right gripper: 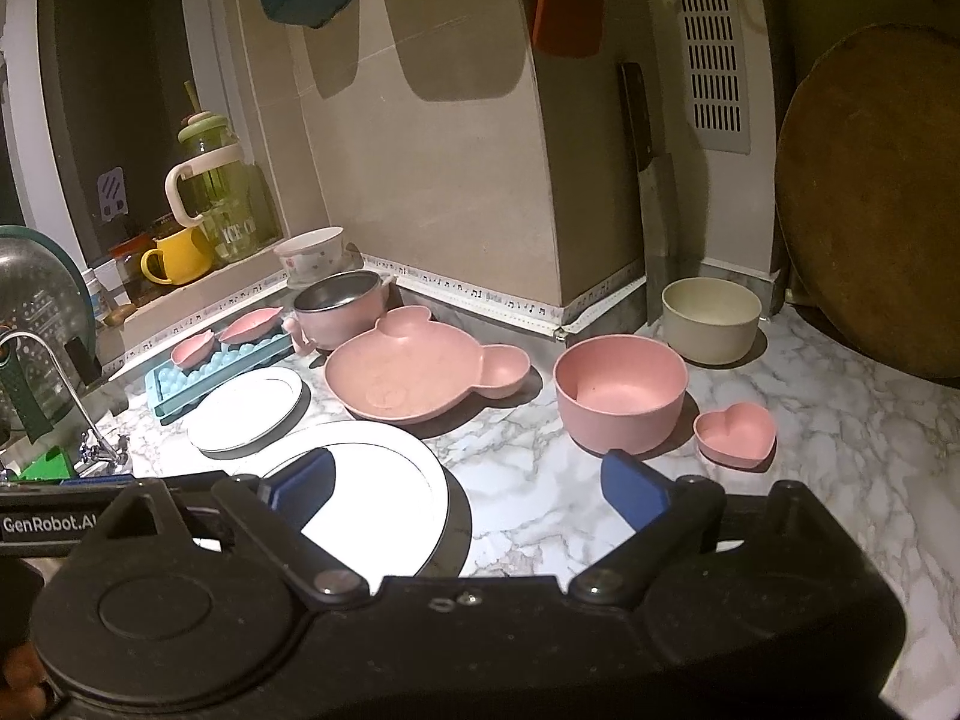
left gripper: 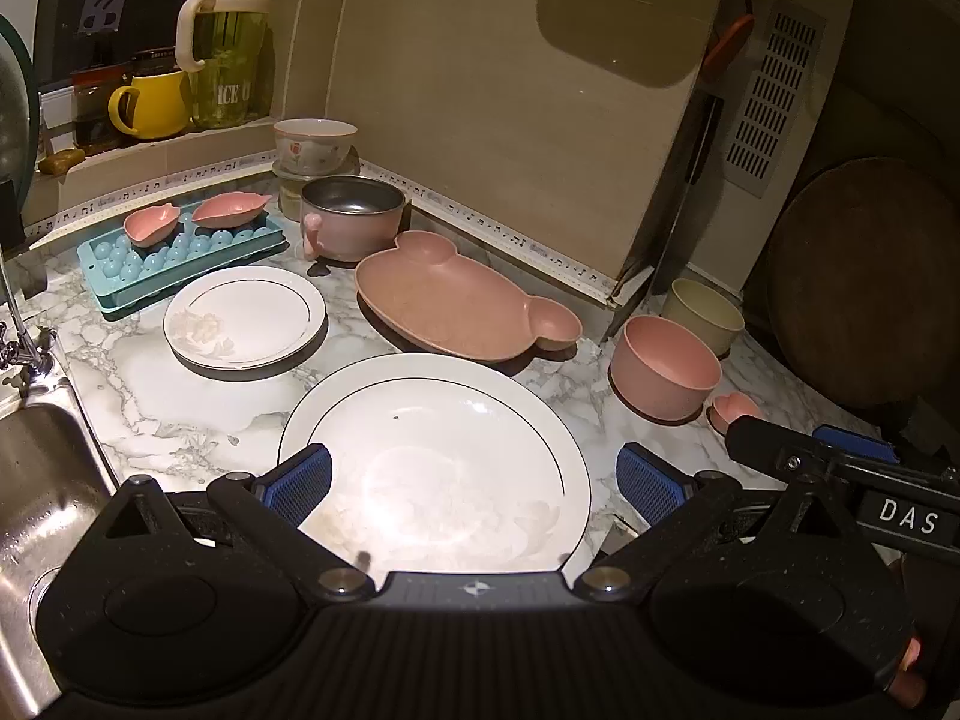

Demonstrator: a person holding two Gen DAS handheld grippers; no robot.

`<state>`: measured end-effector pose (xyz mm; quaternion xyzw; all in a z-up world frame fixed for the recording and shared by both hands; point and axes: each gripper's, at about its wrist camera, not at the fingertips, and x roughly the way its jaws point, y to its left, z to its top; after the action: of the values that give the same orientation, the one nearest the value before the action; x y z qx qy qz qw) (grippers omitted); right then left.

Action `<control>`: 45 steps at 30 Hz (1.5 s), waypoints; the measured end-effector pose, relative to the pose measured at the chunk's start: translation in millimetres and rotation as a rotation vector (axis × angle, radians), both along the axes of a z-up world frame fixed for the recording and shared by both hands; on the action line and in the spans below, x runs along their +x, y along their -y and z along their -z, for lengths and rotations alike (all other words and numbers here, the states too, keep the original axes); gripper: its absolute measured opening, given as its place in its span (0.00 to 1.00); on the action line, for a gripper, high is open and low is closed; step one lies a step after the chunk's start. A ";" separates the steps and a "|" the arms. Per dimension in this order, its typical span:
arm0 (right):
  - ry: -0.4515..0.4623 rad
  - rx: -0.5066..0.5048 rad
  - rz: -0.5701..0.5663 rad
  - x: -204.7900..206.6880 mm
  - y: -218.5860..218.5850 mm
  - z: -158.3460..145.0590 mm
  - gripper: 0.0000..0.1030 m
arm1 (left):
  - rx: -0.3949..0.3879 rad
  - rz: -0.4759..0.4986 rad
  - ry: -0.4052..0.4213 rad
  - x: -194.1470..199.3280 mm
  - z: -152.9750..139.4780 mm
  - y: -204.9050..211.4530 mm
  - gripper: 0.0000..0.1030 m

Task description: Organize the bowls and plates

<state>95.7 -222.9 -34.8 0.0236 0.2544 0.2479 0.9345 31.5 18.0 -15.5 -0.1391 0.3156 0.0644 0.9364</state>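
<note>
A large white plate (left gripper: 444,450) lies on the marble counter under my open, empty left gripper (left gripper: 474,480); it also shows in the right wrist view (right gripper: 384,480). A smaller white plate (left gripper: 246,315) lies behind it to the left. A pink bear-shaped plate (left gripper: 456,300) sits in the middle. A pink bowl (right gripper: 621,393), a cream bowl (right gripper: 711,318) and a small pink heart dish (right gripper: 735,432) stand to the right. My right gripper (right gripper: 468,489) is open and empty above the counter, in front of the pink bowl.
A steel-lined pink pot (left gripper: 351,216) and a floral bowl (left gripper: 315,144) stand at the back. Two pink leaf dishes (left gripper: 231,210) sit on a blue ice tray (left gripper: 120,276). A sink (left gripper: 36,480) is at the left, a round wooden board (right gripper: 870,198) at the right.
</note>
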 end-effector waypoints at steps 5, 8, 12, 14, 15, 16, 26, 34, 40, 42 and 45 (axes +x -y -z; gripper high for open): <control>0.006 0.000 -0.001 -7.8 -1.1 -0.2 0.92 | 0.004 0.009 0.009 -6.3 -0.2 0.8 0.99; 0.009 0.000 0.001 -11.5 -0.3 -0.5 0.92 | 0.004 0.011 0.013 -9.0 -0.5 0.6 0.99; 0.009 0.002 0.011 -15.7 1.9 -1.0 0.92 | 0.006 0.015 0.018 -12.1 -1.3 1.6 0.99; 0.011 0.004 0.012 -18.1 3.3 -1.4 0.92 | 0.008 0.018 0.022 -13.0 -2.1 1.8 0.99; 0.014 0.004 0.013 -19.2 3.5 -1.9 0.92 | 0.008 0.020 0.023 -13.4 -2.3 1.5 0.99; 0.018 0.003 0.015 -20.3 3.7 -2.4 0.91 | 0.007 0.021 0.024 -13.7 -2.4 1.2 0.99; 0.023 -0.001 0.019 -21.6 0.9 -3.8 0.90 | 0.002 0.025 0.021 -12.8 -2.0 -0.1 0.99; -0.012 -0.072 -0.026 7.6 -21.2 13.5 0.92 | 0.027 -0.063 -0.061 20.1 31.3 -31.0 0.99; -0.127 -0.132 -0.067 52.9 -50.7 48.6 0.81 | -0.035 -0.176 -0.171 38.1 71.5 -77.6 0.99; -0.166 -0.139 -0.075 62.2 -57.5 59.1 0.80 | -0.050 -0.191 -0.179 41.6 78.1 -85.1 0.99; -0.233 -0.141 -0.082 75.6 -65.5 72.4 0.74 | -0.080 -0.202 -0.189 47.4 83.3 -89.6 0.99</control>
<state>171.3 -157.4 -107.2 -0.0238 0.3784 0.2631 0.8871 78.9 107.6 -98.8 -0.2006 0.3889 0.1582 0.8851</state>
